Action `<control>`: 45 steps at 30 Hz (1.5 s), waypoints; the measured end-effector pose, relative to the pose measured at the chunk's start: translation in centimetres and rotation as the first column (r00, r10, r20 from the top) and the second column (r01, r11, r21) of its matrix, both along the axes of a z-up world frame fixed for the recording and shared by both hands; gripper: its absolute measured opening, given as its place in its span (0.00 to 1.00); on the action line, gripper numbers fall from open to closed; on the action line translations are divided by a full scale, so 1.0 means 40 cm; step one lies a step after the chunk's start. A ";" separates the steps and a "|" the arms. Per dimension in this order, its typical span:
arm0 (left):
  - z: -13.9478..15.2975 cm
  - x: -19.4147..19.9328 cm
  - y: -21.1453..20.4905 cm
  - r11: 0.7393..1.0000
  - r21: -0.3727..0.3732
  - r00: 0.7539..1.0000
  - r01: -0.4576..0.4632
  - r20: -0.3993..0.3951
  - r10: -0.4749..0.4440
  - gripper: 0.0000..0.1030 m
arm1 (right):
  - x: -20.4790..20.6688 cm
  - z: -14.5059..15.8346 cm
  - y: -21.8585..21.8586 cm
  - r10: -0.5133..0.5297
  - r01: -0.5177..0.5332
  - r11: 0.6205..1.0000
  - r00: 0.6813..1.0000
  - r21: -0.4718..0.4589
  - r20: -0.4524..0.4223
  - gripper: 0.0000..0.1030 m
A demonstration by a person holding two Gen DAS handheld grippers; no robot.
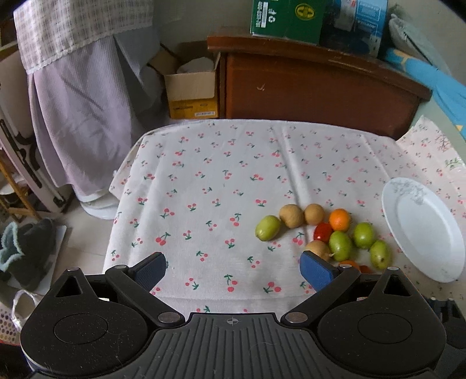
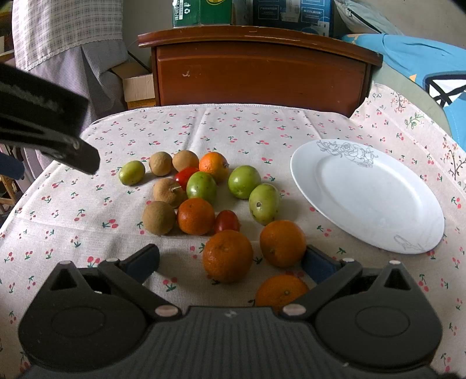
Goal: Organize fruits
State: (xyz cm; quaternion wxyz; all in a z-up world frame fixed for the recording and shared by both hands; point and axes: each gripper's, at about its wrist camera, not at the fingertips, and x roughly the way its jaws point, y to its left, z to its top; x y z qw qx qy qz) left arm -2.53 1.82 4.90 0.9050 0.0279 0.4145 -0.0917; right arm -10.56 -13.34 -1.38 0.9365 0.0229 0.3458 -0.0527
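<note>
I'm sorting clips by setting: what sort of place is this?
Probably a lived-in home room, not a lab: a cherry-print tablecloth, a wooden cabinet stacked with boxes, and bedding alongside.

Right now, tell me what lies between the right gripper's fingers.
In the right wrist view, the right gripper stands open with two oranges between its fingers: one near the middle, another beside the right finger.

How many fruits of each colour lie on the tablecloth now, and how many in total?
Counted in the right wrist view; the plate holds none.
Orange fruits: 5
Green fruits: 4
Brown fruits: 4
Red fruits: 2
Total: 15
</note>
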 end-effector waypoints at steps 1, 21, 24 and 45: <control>0.002 -0.006 0.000 1.000 -0.001 1.000 0.003 0.001 -0.003 0.96 | 0.001 0.000 0.002 0.000 0.000 1.000 1.000 0.000 0.000 0.99; -0.005 -0.060 0.007 0.997 0.076 0.998 0.030 -0.050 -0.026 0.97 | -0.060 0.066 -0.016 -0.040 0.057 0.994 0.983 0.091 -0.181 0.99; -0.001 -0.059 0.014 0.997 0.078 0.998 0.013 -0.066 -0.008 0.96 | -0.060 0.094 -0.026 -0.059 0.080 0.992 0.977 0.097 -0.206 0.99; -0.020 -0.091 -0.038 0.982 0.185 0.995 0.038 -0.094 -0.021 0.96 | -0.044 0.129 -0.071 -0.224 0.248 0.967 0.937 0.056 -0.269 0.99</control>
